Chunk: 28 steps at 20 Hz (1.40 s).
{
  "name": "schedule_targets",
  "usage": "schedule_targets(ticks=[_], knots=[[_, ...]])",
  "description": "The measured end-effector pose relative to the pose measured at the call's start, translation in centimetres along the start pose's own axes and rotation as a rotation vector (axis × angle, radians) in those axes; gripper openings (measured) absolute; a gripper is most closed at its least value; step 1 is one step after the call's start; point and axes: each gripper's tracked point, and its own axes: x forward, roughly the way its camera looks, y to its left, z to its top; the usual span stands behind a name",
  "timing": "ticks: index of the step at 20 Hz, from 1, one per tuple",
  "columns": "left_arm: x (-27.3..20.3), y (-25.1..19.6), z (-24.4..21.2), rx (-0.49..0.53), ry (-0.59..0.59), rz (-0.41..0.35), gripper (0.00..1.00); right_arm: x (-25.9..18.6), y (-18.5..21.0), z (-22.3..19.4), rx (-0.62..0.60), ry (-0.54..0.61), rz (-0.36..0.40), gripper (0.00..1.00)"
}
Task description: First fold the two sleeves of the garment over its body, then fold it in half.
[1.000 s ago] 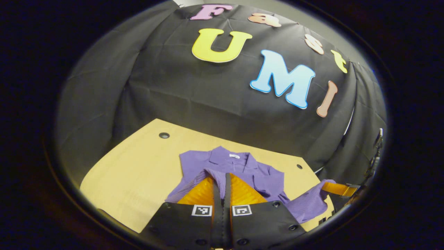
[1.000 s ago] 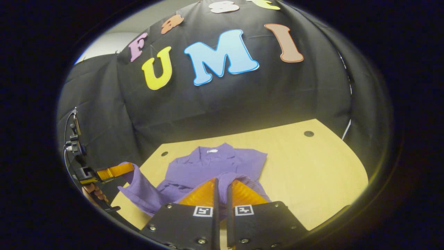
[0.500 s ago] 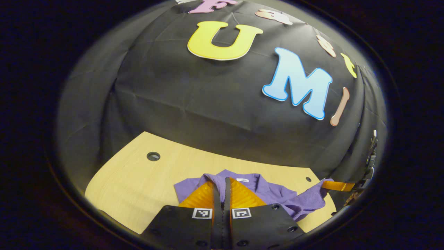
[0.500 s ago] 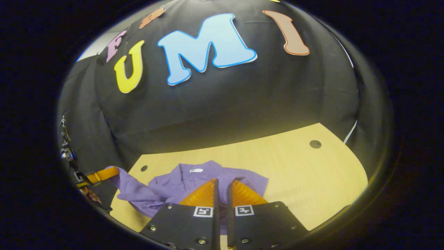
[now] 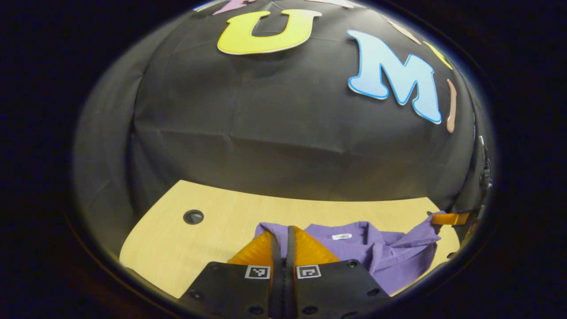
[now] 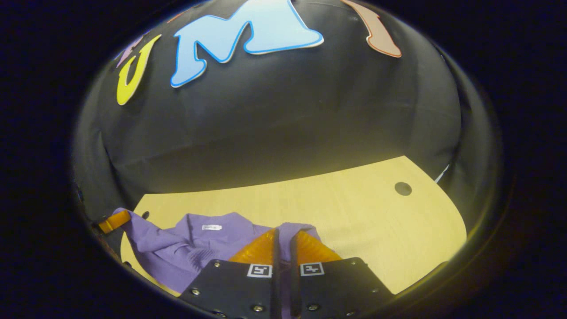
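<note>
A purple collared garment [image 5: 354, 241] lies on the wooden table [image 5: 212, 239], its white neck label facing up. In the left gripper view my left gripper [image 5: 284, 228] is shut on a purple edge of the garment, held near the collar. My right gripper [image 5: 447, 218] shows at the far right, gripping another part of the same edge. In the right gripper view my right gripper [image 6: 282, 230] is shut on the garment [image 6: 195, 248], whose fabric wraps over its tips. The left gripper [image 6: 113, 221] holds the cloth at the far left, over the table [image 6: 354, 221].
The table's far edge meets the black cloth wall [image 5: 283, 146]. A round cable hole [image 5: 193, 216] sits at the table's back left and another cable hole [image 6: 402, 188] at the back right. Bare tabletop lies on both sides of the garment.
Both grippers, still shut on the garment's edge, have carried it forward over the body toward the collar. The visible body has shrunk and the wall looms closer.
</note>
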Motion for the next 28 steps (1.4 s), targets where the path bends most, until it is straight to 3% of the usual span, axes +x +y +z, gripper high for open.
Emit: schedule_targets(ticks=[4,5,6,8,11,12,18,28], knots=[[1.4,0.4,-1.1,0.026,0.020,0.053,0.13,1.5,-0.6,-0.8,0.023,0.022,-0.028,0.13],[1.3,0.2,-1.2,0.034,0.024,0.057,0.20,1.5,-0.9,-0.7,0.012,0.017,-0.043,0.17],[1.2,-0.4,-1.3,0.026,0.026,0.044,0.21,1.3,-1.0,-0.3,0.002,0.004,-0.047,0.27],[0.8,-0.4,-0.8,0.032,0.015,0.050,0.34,0.5,-0.9,0.4,-0.010,-0.018,-0.046,0.42],[-0.3,-0.8,0.0,0.024,-0.010,0.046,0.75,-0.8,-0.5,1.0,-0.020,-0.033,-0.025,0.54],[-0.8,-0.8,0.4,0.025,-0.023,0.051,0.83,-1.3,-0.4,1.2,-0.031,-0.040,-0.021,0.67],[-5.4,-2.5,3.5,0.072,-0.119,0.063,0.95,-6.3,1.1,3.0,-0.141,-0.129,-0.001,0.88],[-17.8,-8.1,9.1,0.115,-0.335,0.050,0.94,-19.2,2.6,6.3,-0.331,-0.368,0.026,0.87]])
